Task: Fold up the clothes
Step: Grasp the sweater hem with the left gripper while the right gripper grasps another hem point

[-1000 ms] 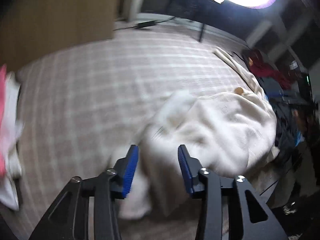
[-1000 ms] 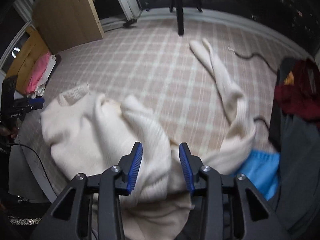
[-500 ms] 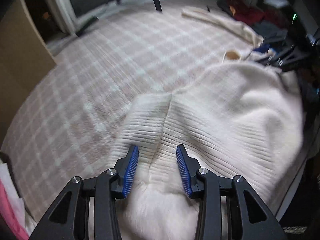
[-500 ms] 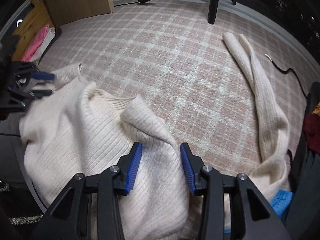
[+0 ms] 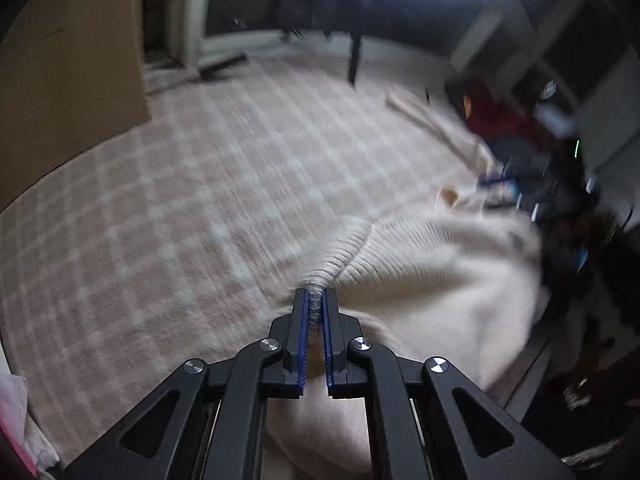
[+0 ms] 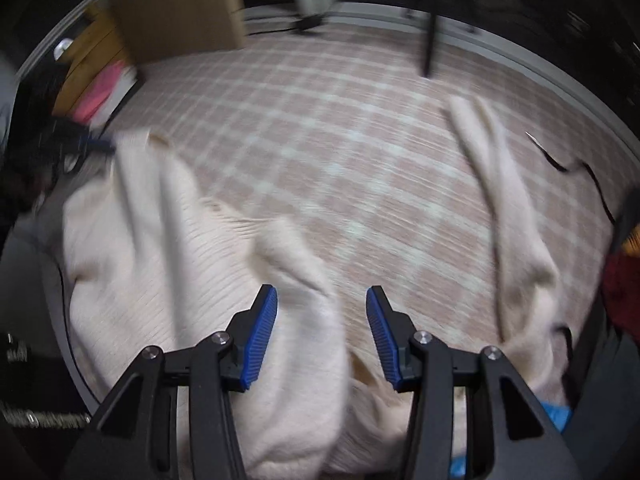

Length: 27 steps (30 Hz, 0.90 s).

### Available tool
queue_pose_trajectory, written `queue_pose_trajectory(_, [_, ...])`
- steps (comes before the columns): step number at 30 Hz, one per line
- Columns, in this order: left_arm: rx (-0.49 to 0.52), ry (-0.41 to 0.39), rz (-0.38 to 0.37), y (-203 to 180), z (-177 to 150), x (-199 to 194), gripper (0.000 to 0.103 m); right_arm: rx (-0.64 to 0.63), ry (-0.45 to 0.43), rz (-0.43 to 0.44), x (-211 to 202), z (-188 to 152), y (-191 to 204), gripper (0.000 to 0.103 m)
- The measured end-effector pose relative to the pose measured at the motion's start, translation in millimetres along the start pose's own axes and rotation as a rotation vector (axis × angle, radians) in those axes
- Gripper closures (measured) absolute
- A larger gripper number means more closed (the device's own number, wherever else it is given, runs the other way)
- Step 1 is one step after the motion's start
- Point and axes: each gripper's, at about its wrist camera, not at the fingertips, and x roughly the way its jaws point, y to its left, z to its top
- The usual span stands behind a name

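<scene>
A cream ribbed sweater lies crumpled on a pink checked rug. My left gripper has its jaws closing, and a bunched ribbed edge of the sweater is pinched between the blue pads. In the right wrist view the sweater fills the lower left, and one long sleeve stretches away on the right. My right gripper hangs just above a raised fold. Its jaws are opening, and the fold sits between the pads without being pressed.
A brown board leans at the rug's far left edge. A tripod leg stands on the far side. Dark red clothing, a blue cloth and a black cable lie to the right, and pink cloth to the left.
My left jaws have come together on the sweater's ribbed edge, which stood loose between them before. My right jaws have spread wider over the fold. Both views are blurred by motion.
</scene>
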Motion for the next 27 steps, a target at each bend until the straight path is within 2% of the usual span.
queue_pose_trajectory(1, [-0.018, -0.006, 0.02, 7.3, 2.9, 2.9, 0.097, -0.03, 0.025, -0.001, 10.2, 3.6, 5.1, 0.057])
queue_pose_trajectory(2, [-0.04, -0.002, 0.046, 13.4, 3.1, 9.1, 0.097, -0.06, 0.05, -0.002, 20.5, 7.2, 10.2, 0.062])
queue_pose_trajectory(3, [-0.066, 0.023, 0.058, 21.4, 2.7, 17.6, 0.096, -0.06, 0.061, -0.004, 27.2, 11.3, 10.9, 0.071])
queue_pose_trajectory(4, [-0.082, 0.047, 0.059, 26.2, 1.9, 23.0, 0.095, -0.049, 0.067, -0.006, 32.7, 15.7, 9.9, 0.085])
queue_pose_trajectory(6, [-0.092, 0.06, 0.056, 26.9, -3.7, 22.4, 0.093, 0.01, 0.036, 0.02, 28.9, 22.9, 0.6, 0.085])
queue_pose_trajectory(7, [-0.085, 0.047, 0.057, 23.5, -9.9, 14.5, 0.09, 0.023, 0.016, 0.032, 23.8, 24.7, -2.8, 0.085])
queue_pose_trajectory(8, [-0.08, 0.041, 0.063, 20.2, -15.8, 7.5, 0.081, 0.027, 0.004, 0.035, 19.8, 24.7, -5.5, 0.08])
queue_pose_trajectory(9, [-0.077, 0.039, 0.072, 16.9, -21.6, 1.1, 0.067, 0.029, 0.002, 0.03, 17.8, 23.6, -7.6, 0.074])
queue_pose_trajectory(10, [-0.077, 0.033, 0.075, 15.3, -24.6, -0.4, 0.062, 0.03, 0.002, 0.023, 16.2, 22.3, -9.7, 0.059])
queue_pose_trajectory(11, [-0.08, 0.026, 0.075, 14.5, -26.1, 1.0, 0.059, 0.032, 0.002, 0.015, 14.7, 21.0, -11.8, 0.054])
queue_pose_trajectory(14, [-0.094, 0.037, 0.083, 11.8, -23.3, 19.6, 0.058, 0.04, 0.014, 0.01, 22.7, 18.7, -10.5, 0.054])
queue_pose_trajectory(17, [-0.076, 0.071, 0.083, 5.1, -17.0, 47.6, 0.058, 0.049, 0.041, 0.053, 16.2, 2.7, -21.3, 0.054])
queue_pose_trajectory(19, [-0.035, 0.095, 0.102, -2.1, -16.6, 64.2, 0.064, 0.043, 0.061, 0.071, 22.2, -2.9, -20.4, 0.054])
queue_pose_trajectory(20, [-0.047, 0.099, 0.089, -1.9, -17.2, 67.1, 0.082, 0.04, 0.07, 0.072, 27.6, -4.7, -18.8, 0.054])
queue_pose_trajectory(21, [-0.066, 0.101, 0.068, -0.9, -17.7, 69.5, 0.095, 0.028, 0.053, 0.069, 23.9, -7.4, -17.1, 0.055])
queue_pose_trajectory(23, [-0.087, 0.068, 0.044, -1.4, -19.7, 60.4, 0.095, 0.041, 0.033, 0.088, 16.9, -9.2, -13.5, 0.094])
queue_pose_trajectory(27, [-0.093, -0.056, 0.048, -9.8, -26.5, 4.6, 0.097, 0.065, -0.059, 0.085, -14.8, -14.7, -6.2, 0.094])
